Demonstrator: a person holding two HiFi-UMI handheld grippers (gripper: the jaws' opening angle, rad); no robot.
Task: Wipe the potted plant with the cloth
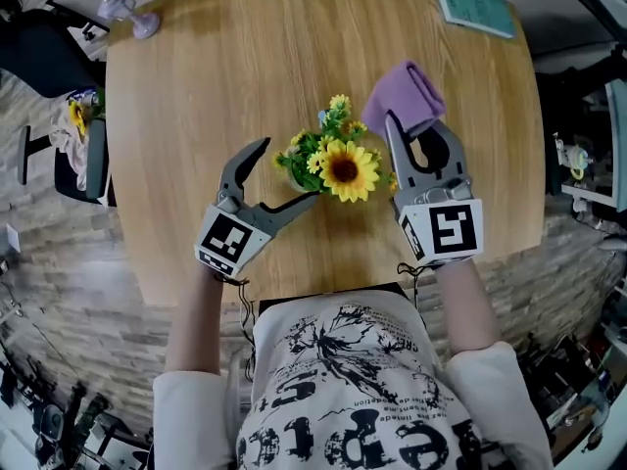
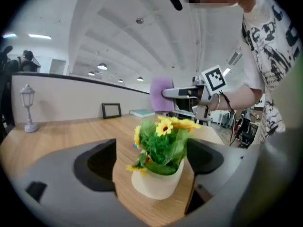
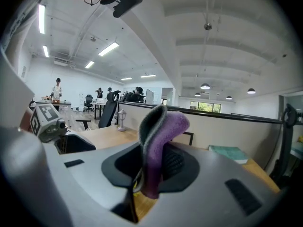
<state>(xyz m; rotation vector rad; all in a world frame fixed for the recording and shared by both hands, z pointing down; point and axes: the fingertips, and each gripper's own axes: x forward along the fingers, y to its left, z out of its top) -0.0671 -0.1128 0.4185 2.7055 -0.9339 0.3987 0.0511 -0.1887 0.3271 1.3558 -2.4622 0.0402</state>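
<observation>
Wiping seems not yet begun: the right gripper (image 1: 413, 125) is clamped on the folded purple cloth (image 1: 404, 96), held just beside the yellow-flowered plant in its cream pot (image 2: 158, 183) at the middle of the round wooden table (image 1: 196, 86). The left gripper (image 1: 290, 170) stands spread around the pot without pressing it. No label reads clearly; the black print on the person's white shirt (image 1: 343, 419) is too distorted.

Bright, even overhead light; soft shadows, strong fisheye warp, dark vignetted corners.
</observation>
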